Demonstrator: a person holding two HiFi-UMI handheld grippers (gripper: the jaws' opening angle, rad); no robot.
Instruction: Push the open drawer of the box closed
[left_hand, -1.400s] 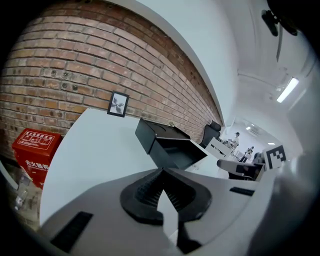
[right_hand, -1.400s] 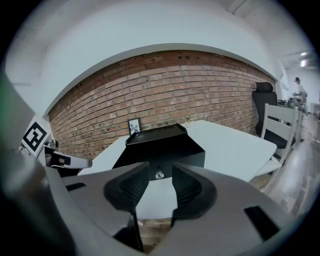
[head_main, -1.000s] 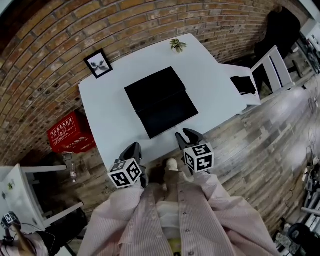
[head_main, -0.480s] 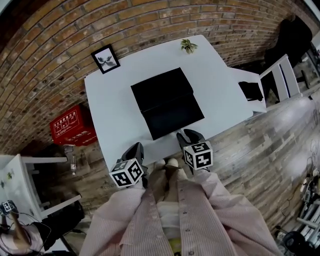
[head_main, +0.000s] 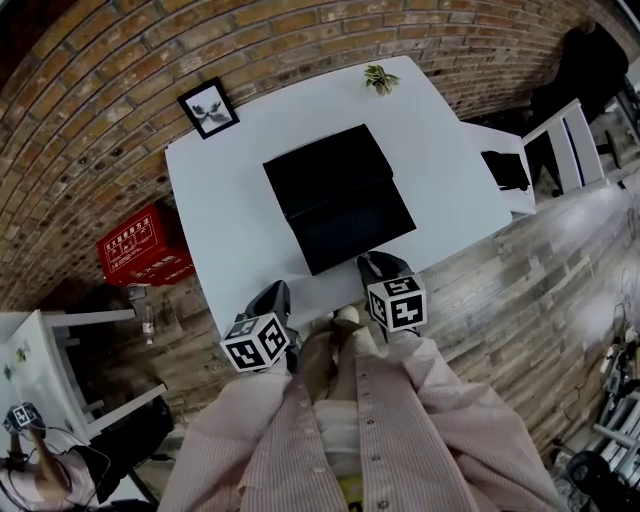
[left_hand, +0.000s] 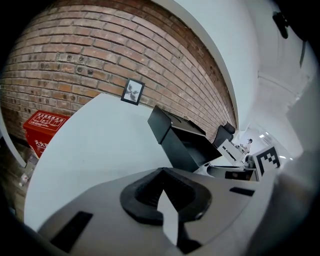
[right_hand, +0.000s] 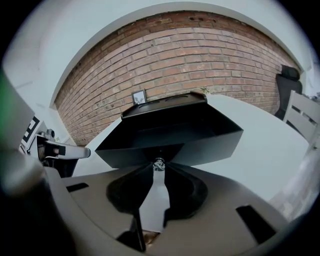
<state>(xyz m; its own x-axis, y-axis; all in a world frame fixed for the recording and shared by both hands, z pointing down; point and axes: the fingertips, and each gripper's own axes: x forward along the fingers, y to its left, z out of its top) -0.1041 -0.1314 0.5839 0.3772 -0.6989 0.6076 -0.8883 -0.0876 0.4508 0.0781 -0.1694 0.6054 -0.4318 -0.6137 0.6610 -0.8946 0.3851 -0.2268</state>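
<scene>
The black box (head_main: 330, 175) sits mid-counter (head_main: 225, 230). Its drawer (head_main: 355, 228) is pulled out toward the near edge and stands fully open. The right gripper (right_hand: 159, 169) is lined up square on the drawer front, jaws narrowly apart and closing. The small knob (right_hand: 159, 163) shows right at the tips; whether they touch it I cannot tell. The left gripper (left_hand: 161, 173) hangs over the near edge, off to the box's left, jaws together and empty. This looks like the end of the approach, with the push not yet begun. The next move calls for a straight shove on the drawer front toward the far edge, kept centred so the box doesn't slide or skew.
</scene>
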